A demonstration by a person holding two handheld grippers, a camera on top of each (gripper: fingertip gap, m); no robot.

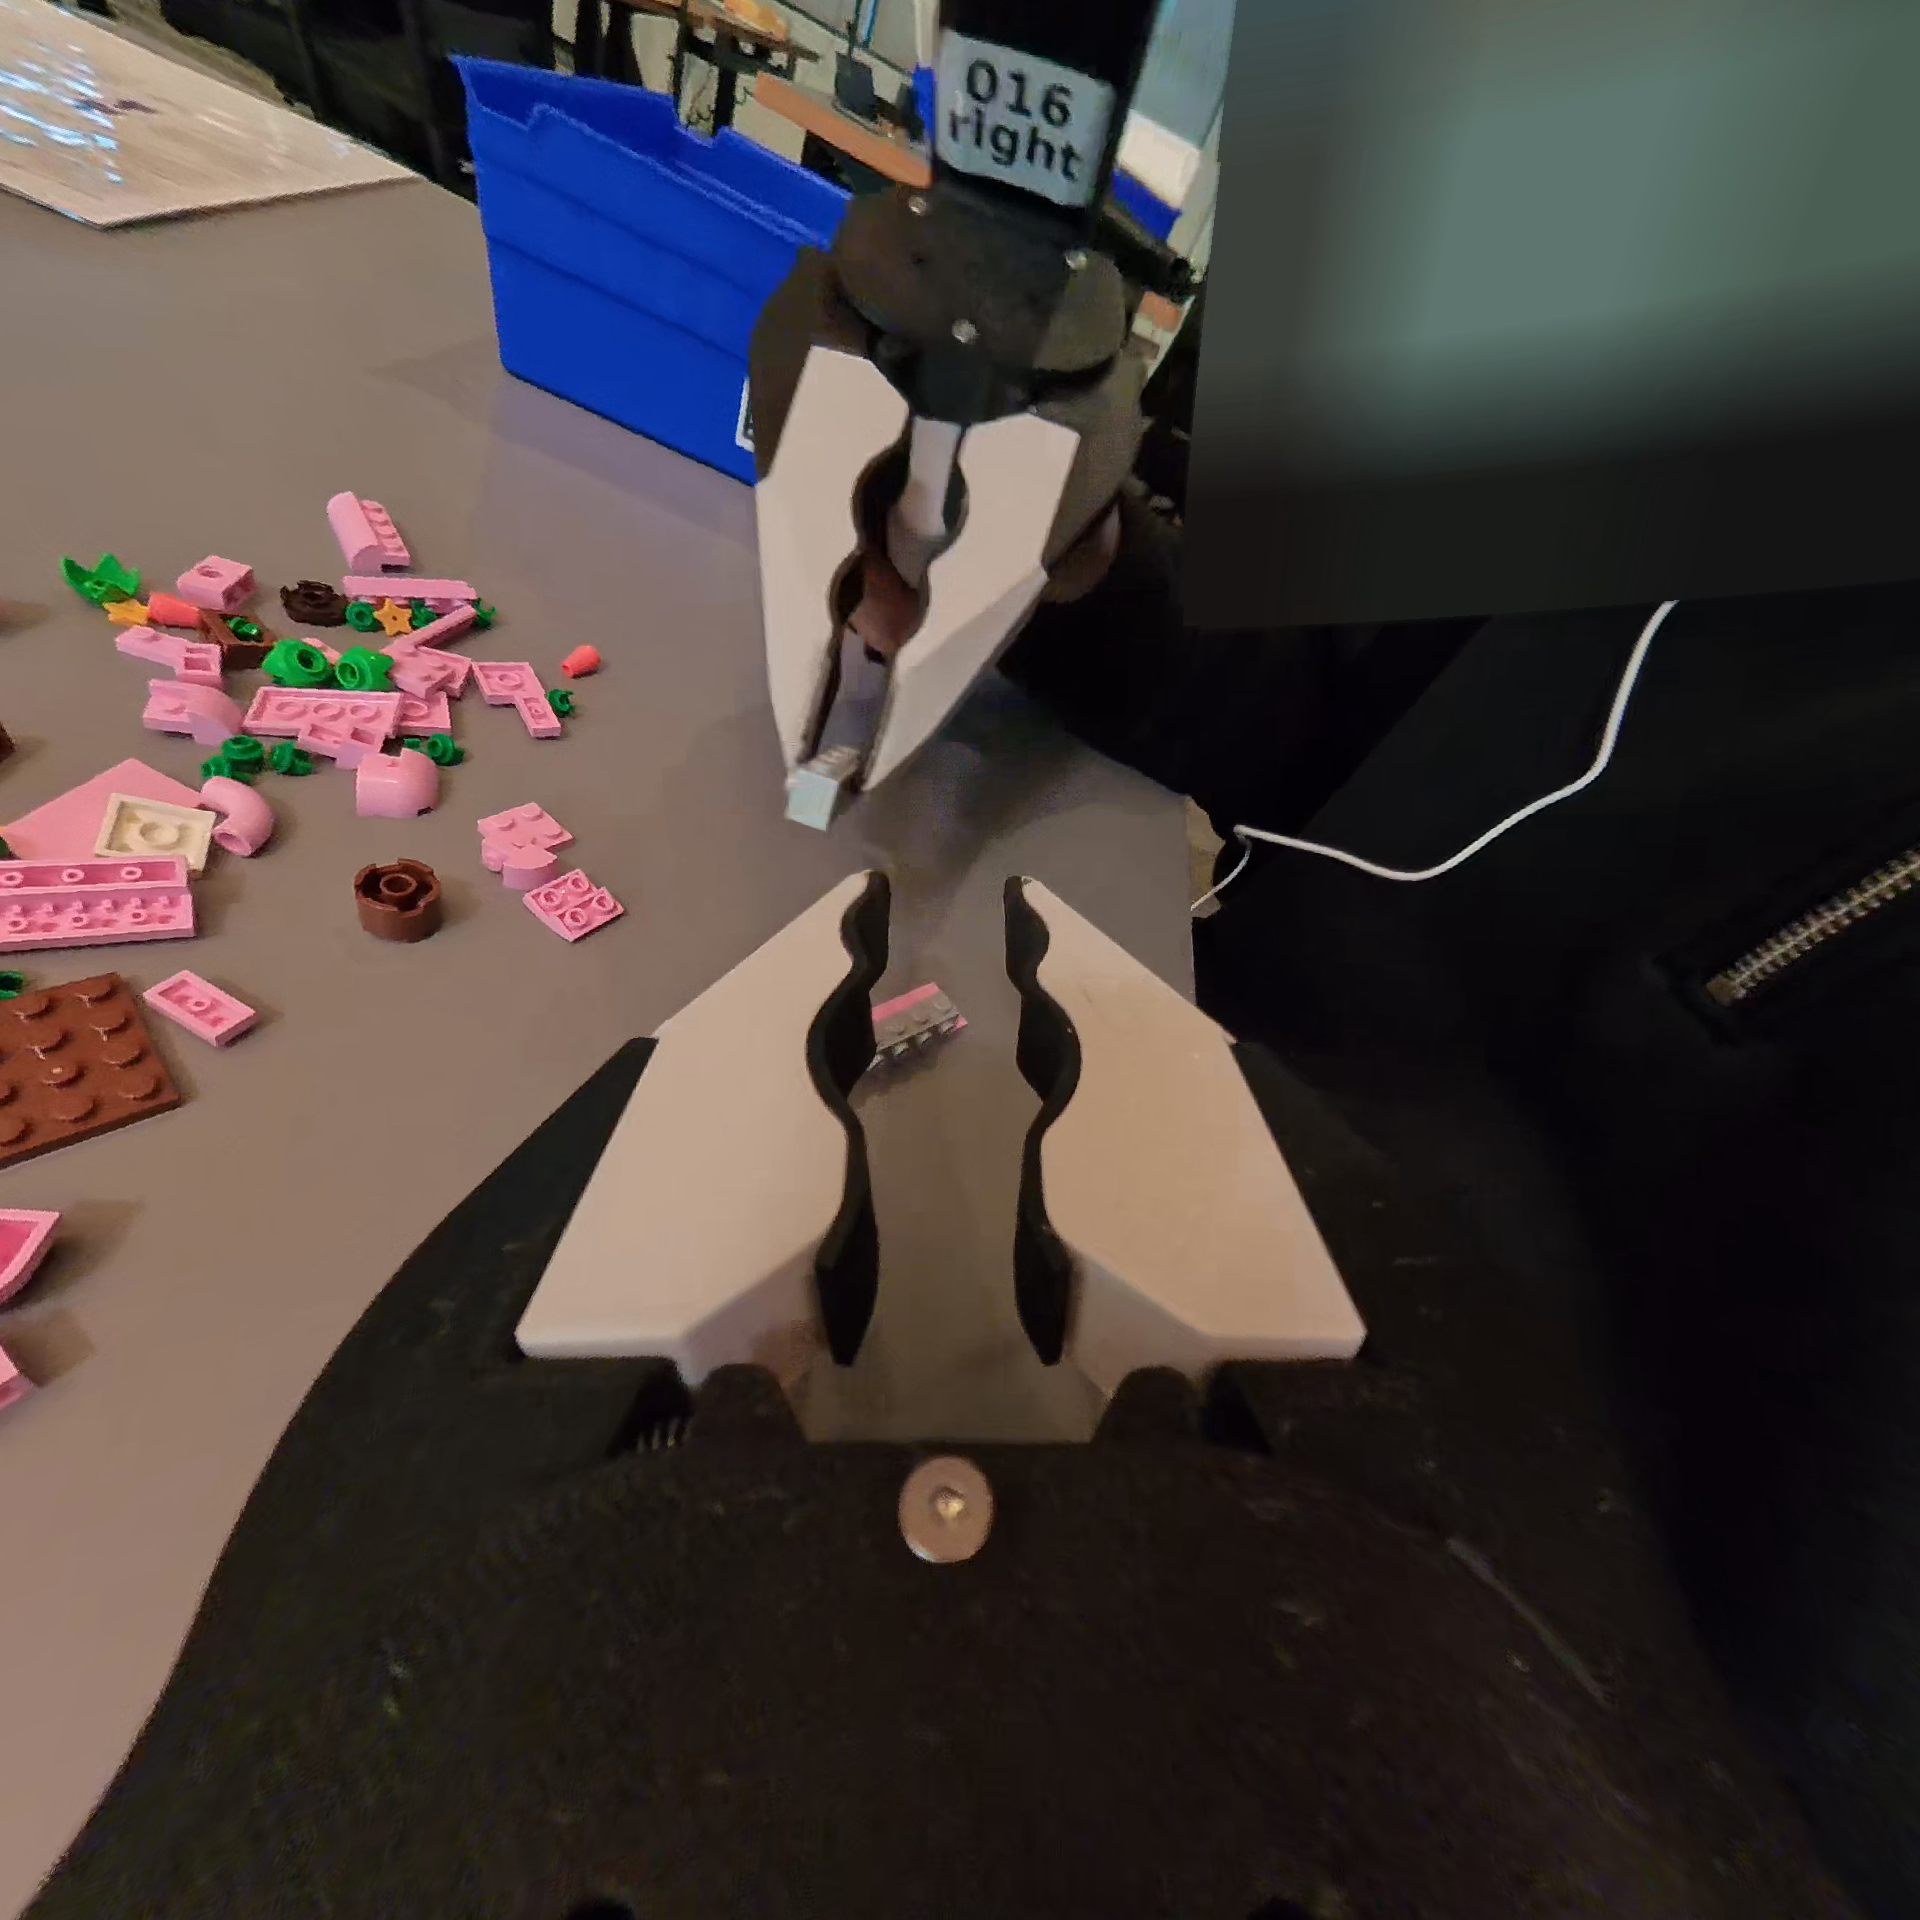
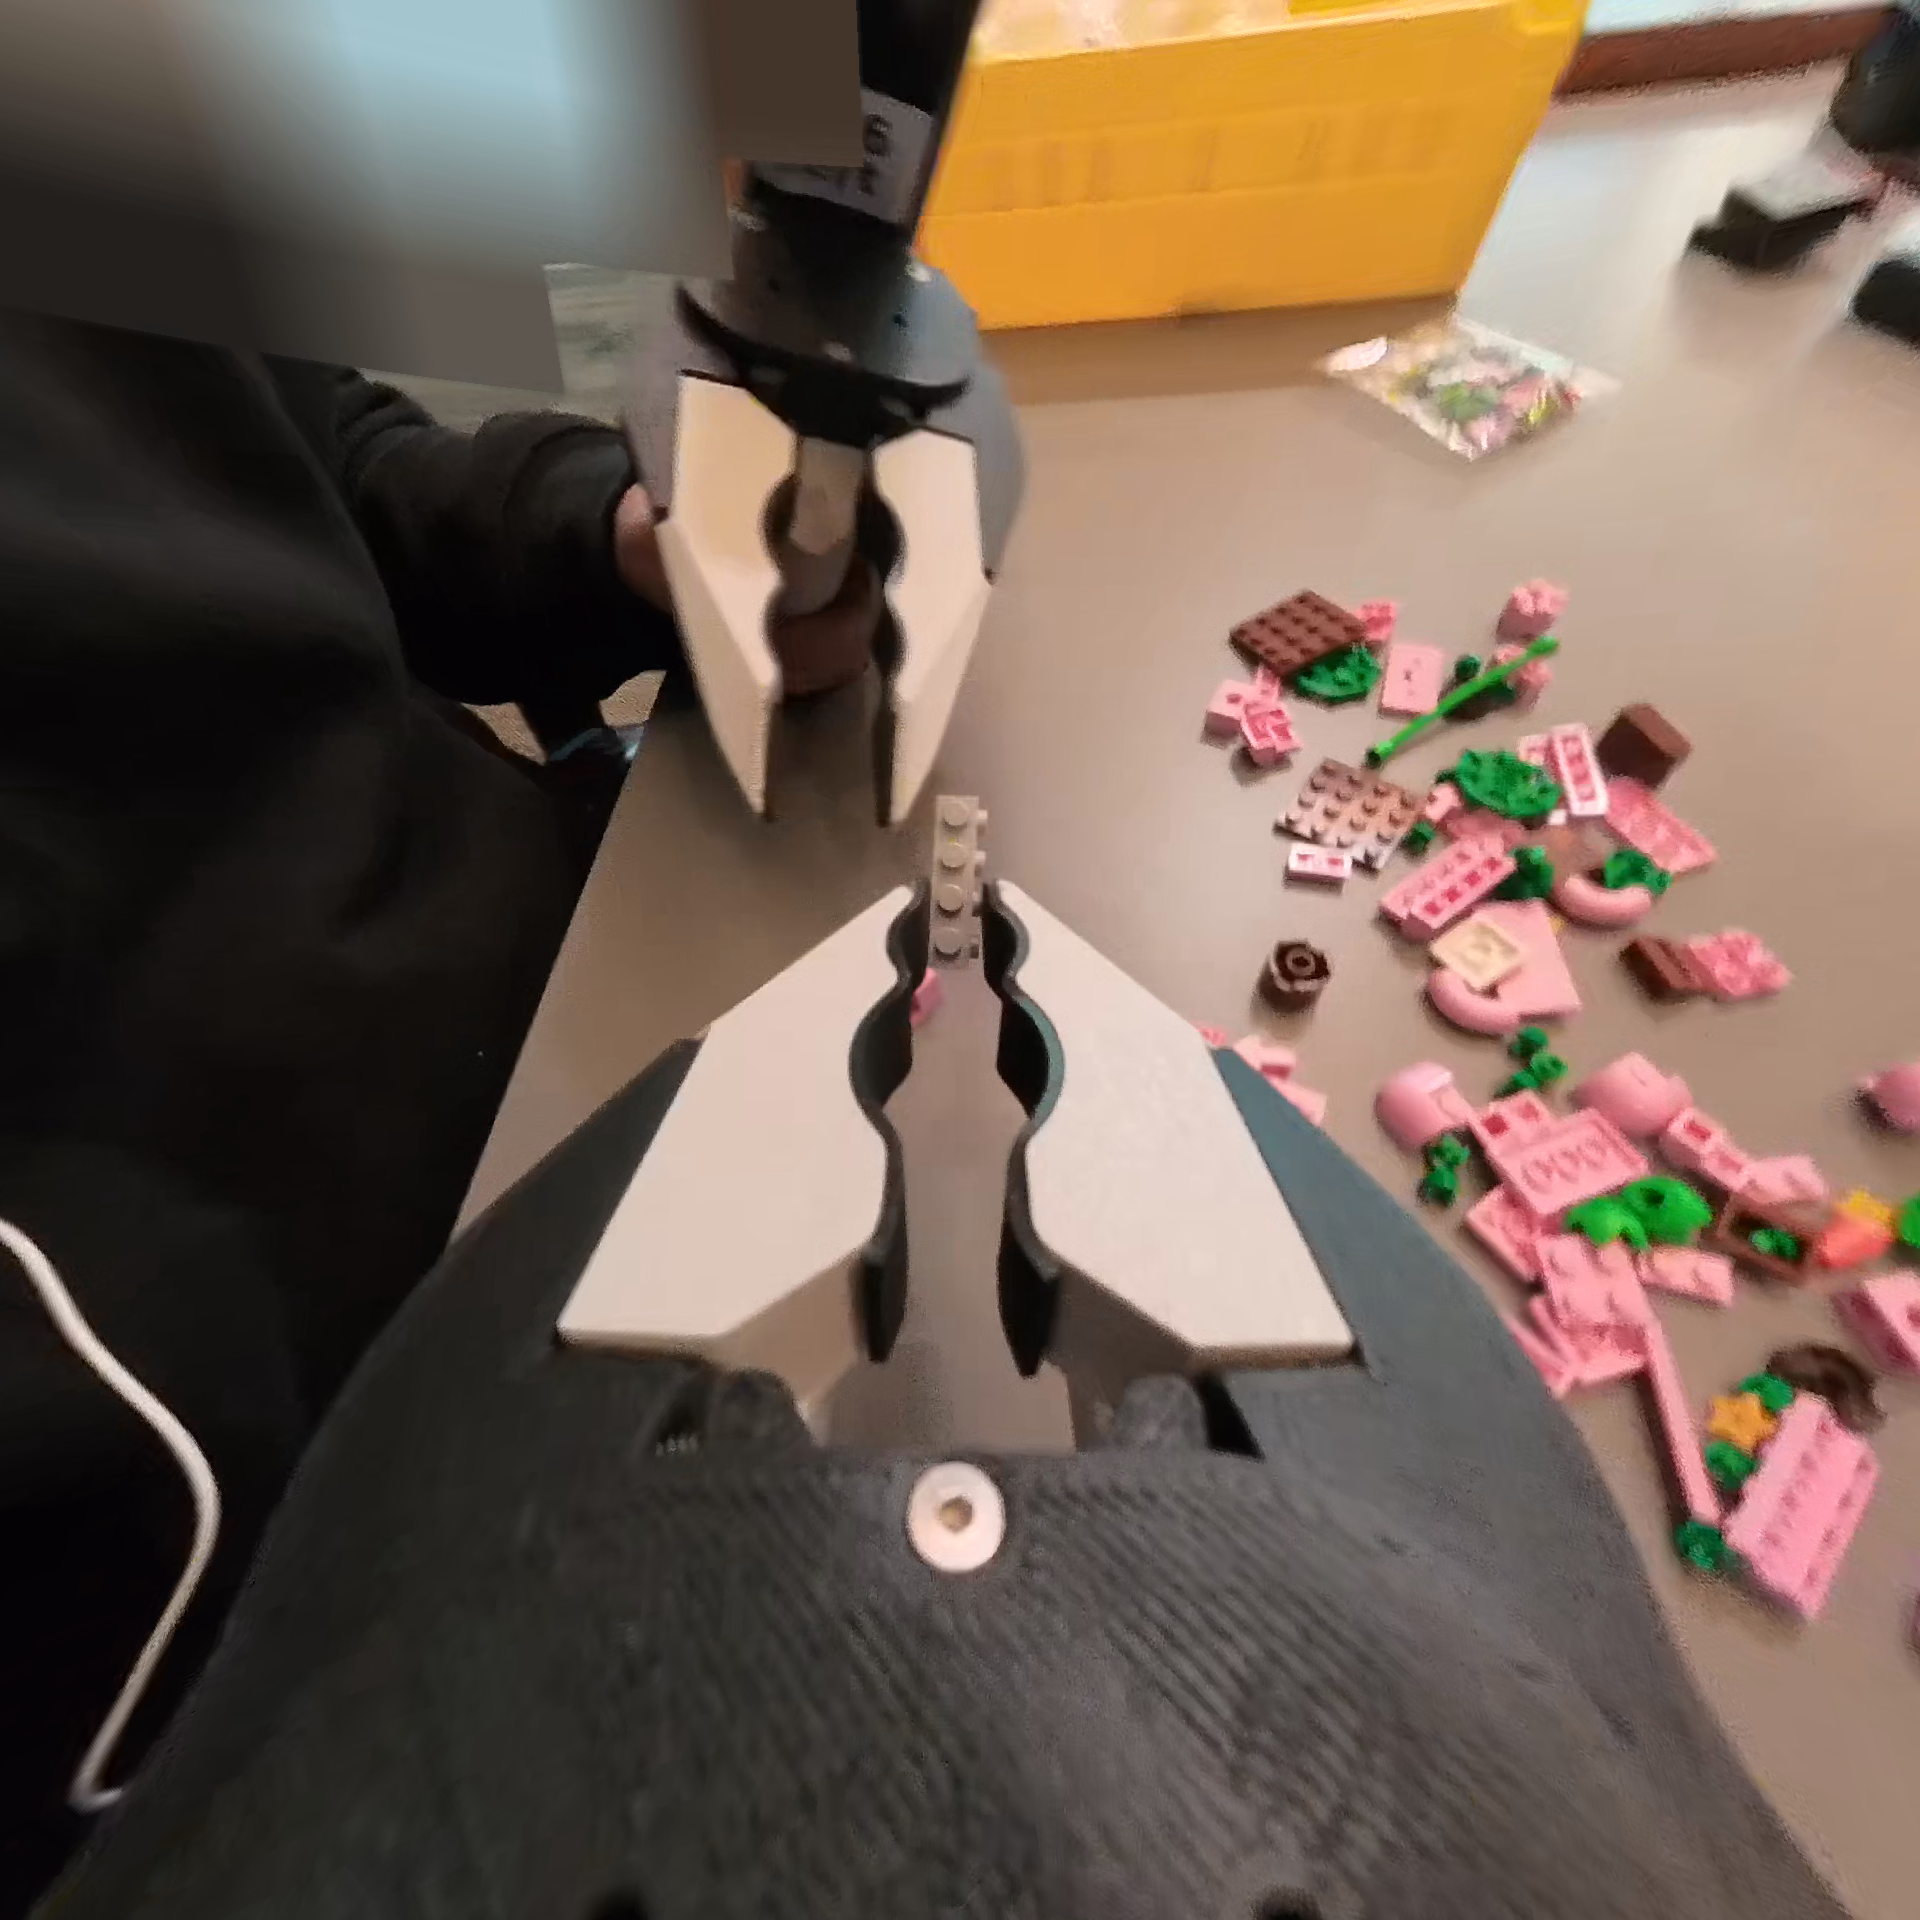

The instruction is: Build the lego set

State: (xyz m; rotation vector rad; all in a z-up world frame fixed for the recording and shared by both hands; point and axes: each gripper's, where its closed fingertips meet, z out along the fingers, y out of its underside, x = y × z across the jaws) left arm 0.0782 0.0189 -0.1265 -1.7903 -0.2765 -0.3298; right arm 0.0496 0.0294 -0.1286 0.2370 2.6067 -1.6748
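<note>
- Between the tips of the right gripper [image 2: 954,902], a slim grey studded plate [image 2: 958,883] is pinched near the table's near edge, its long axis running straight out along the fingers and its free end pointing toward the left gripper [image 2: 828,810].
- From the left wrist view, the same grey plate [image 1: 823,792] shows end-on, jutting from the right gripper [image 1: 831,764], which slants steeply down toward the grey table [image 1: 644,582].
- Its jaws are drawn narrow, closed on the plate.
- Just beyond the plate's tip, the left gripper points down at the table from the opposite side, tips near the plate but apart from it.
- Its jaws stand moderately apart and grip nothing; in its own view the left gripper [image 1: 943,888] hangs over a small pink-and-grey assembly [image 1: 920,1023] lying on the table between the fingers.
- A hand [image 2: 639,551] in a dark sleeve grasps the left gripper's handle.
- Off to the side, loose pink, green and brown pieces [image 1: 322,717] lie scattered across the table, among them a brown studded plate [image 1: 73,1070] and a round brown piece [image 1: 398,899].
- Farther back stand a blue bin [image 1: 623,260] and, in the right wrist view, a yellow bin [image 2: 1226,156] with a clear bag of parts [image 2: 1470,384] beside it.
- A white cable [image 1: 1507,821] trails across the person's dark jacket.
</note>
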